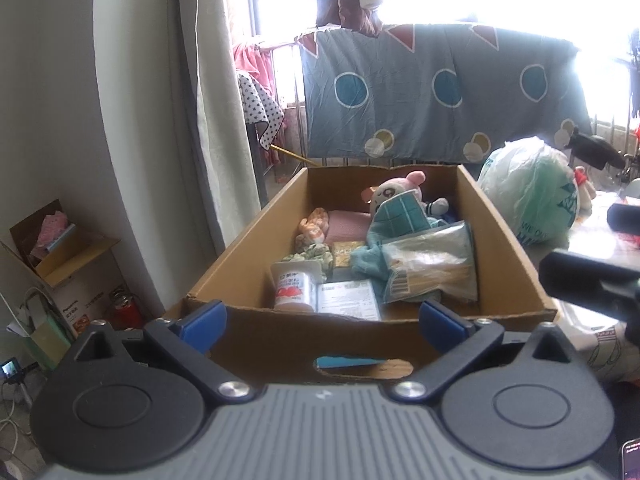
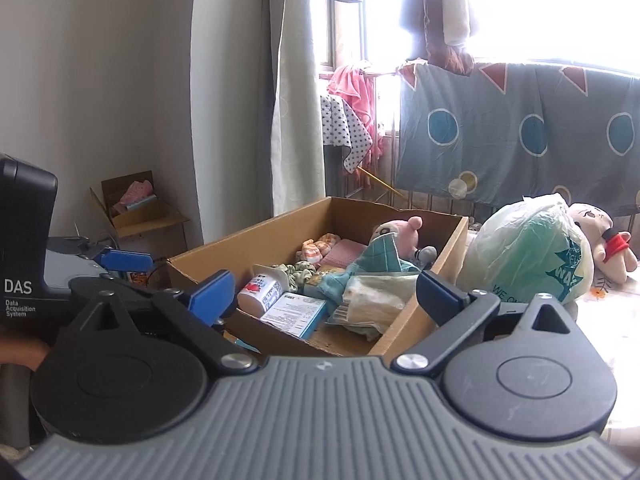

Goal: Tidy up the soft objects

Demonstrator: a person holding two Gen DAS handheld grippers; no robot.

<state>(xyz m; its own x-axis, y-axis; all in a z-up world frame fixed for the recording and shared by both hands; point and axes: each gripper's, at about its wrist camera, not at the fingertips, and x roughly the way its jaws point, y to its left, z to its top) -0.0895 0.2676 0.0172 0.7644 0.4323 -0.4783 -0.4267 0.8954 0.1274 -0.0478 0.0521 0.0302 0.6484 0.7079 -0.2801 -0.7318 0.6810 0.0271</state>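
Both the left gripper [image 1: 322, 320] and right gripper [image 2: 326, 292] are wide open, holding nothing. Next, probably grab the stuffed toy [image 2: 600, 236] right of the box [image 2: 400, 344].

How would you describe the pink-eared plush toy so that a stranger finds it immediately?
Look for the open cardboard box in front of the hanging blue dotted sheet. At the far end of the box, near its right wall, a plush toy sits partly under a teal checked cloth. It alone in the box has a pale face and pink ears.
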